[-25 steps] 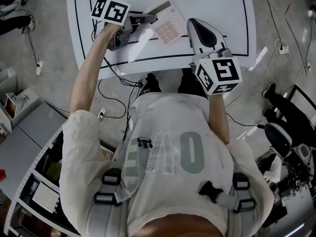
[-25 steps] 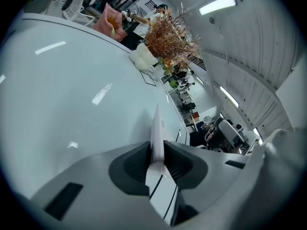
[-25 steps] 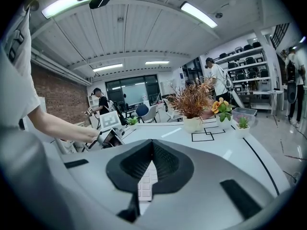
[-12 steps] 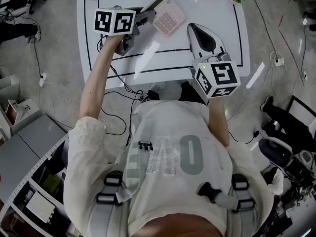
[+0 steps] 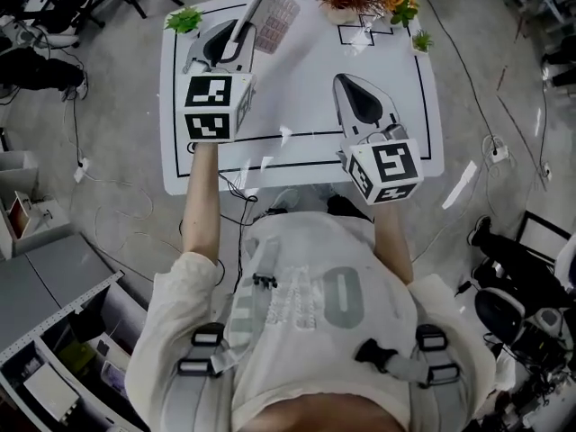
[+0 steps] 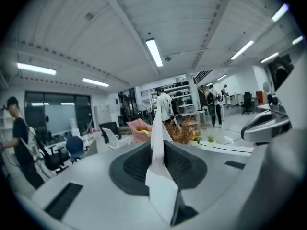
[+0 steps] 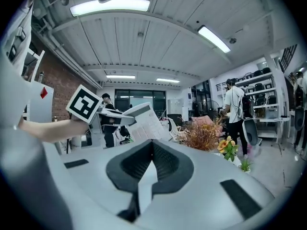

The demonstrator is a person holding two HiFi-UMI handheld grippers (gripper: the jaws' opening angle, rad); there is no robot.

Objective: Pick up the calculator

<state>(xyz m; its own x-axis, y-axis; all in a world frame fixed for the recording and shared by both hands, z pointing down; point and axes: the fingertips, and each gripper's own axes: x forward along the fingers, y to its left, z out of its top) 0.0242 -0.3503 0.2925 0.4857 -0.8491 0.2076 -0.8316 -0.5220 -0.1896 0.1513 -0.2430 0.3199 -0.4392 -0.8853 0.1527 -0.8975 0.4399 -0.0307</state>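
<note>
The left gripper (image 5: 241,32) pinches the calculator (image 5: 273,14) by one edge, tilted in the air over the white surface (image 5: 306,106), upper left. The right gripper (image 5: 347,81), jaws pressed together, is empty at centre.

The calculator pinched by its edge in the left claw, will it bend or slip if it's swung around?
Probably stiff: the calculator stands straight out from the left claw without sagging. Likely light, since a pinch on one edge holds it up. Its smooth casing might pivot or slip in so narrow a grip, so gentle moves seem wise.
</note>
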